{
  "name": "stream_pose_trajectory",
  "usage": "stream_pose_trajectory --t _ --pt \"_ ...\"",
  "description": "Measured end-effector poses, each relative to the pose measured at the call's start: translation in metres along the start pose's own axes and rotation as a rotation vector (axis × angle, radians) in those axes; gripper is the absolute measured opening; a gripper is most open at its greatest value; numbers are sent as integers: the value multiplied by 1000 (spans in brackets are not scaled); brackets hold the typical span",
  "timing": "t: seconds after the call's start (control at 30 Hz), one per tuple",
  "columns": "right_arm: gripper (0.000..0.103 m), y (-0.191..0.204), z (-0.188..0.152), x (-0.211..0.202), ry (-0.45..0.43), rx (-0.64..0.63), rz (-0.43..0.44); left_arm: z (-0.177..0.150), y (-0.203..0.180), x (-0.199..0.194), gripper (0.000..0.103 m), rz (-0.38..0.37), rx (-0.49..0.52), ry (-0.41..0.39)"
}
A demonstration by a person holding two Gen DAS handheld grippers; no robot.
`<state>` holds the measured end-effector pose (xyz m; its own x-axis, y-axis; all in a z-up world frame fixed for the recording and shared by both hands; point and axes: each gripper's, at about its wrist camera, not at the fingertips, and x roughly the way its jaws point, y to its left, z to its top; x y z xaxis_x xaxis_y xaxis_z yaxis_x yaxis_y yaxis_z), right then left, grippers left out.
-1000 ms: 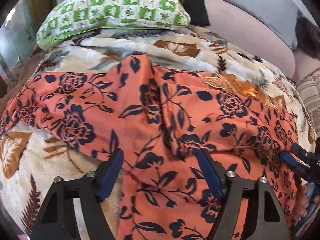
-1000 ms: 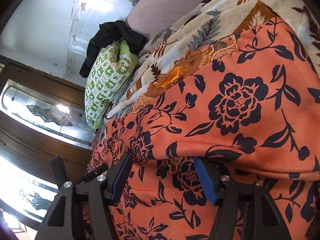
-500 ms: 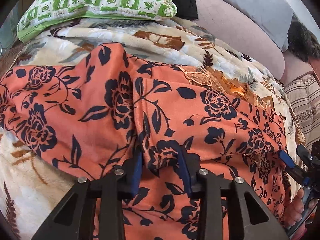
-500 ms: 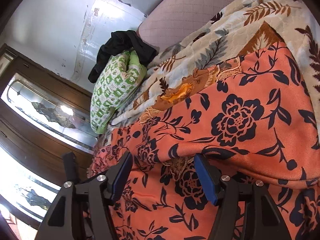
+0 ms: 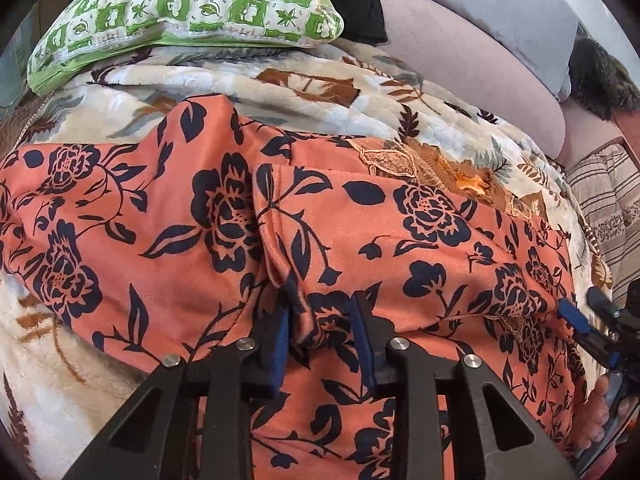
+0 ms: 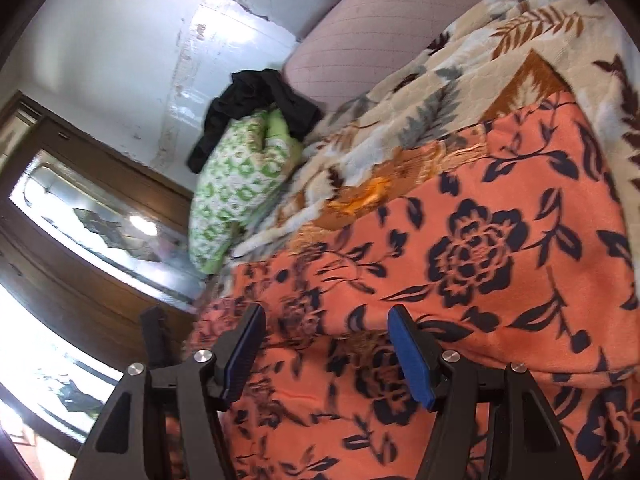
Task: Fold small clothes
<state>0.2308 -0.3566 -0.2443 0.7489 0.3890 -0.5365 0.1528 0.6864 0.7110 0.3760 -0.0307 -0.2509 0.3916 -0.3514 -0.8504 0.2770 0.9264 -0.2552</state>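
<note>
An orange garment with dark blue flowers (image 5: 400, 240) lies spread on a leaf-patterned blanket (image 5: 280, 92); it also fills the right wrist view (image 6: 480, 260). My left gripper (image 5: 324, 340) is shut on a raised fold of the garment near its front edge. My right gripper (image 6: 328, 352) is open, its blue pads on either side of a folded edge of the same garment. The right gripper also shows at the right edge of the left wrist view (image 5: 576, 316).
A green-and-white patterned pillow (image 5: 184, 8) lies at the back of the bed with a black cloth (image 5: 360, 4) beside it. Pink and grey cushions (image 5: 460, 48) stand at the back right. A dark wooden cabinet with glass (image 6: 80, 240) stands left.
My left gripper moved forward and closed from wide open onto a fold of the orange garment. My right gripper stayed open and shifted a little along the garment's edge.
</note>
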Motion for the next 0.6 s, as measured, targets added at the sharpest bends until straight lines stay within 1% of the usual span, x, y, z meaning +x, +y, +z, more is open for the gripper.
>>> stream_pose_trajectory --t 0.03,0.1,0.2,0.23,0.47,0.6 --pt "65 -2 0 2 5 0 -19 0 1 0 24 -10 -4 -9" --pt "65 -8 0 7 27 24 -40 1 2 1 14 -16 -16 -11" --pt "65 -18 -2 16 66 57 -78 2 4 0 11 -30 -32 -24" --pt "64 -22 -2 18 73 65 -80 2 3 -1 11 -27 -30 -24" --pt "64 -25 -4 20 72 57 -86 3 3 -8 9 -13 -44 -38" --pt "64 -25 -5 20 73 57 -85 3 6 -19 9 -9 -50 -47"
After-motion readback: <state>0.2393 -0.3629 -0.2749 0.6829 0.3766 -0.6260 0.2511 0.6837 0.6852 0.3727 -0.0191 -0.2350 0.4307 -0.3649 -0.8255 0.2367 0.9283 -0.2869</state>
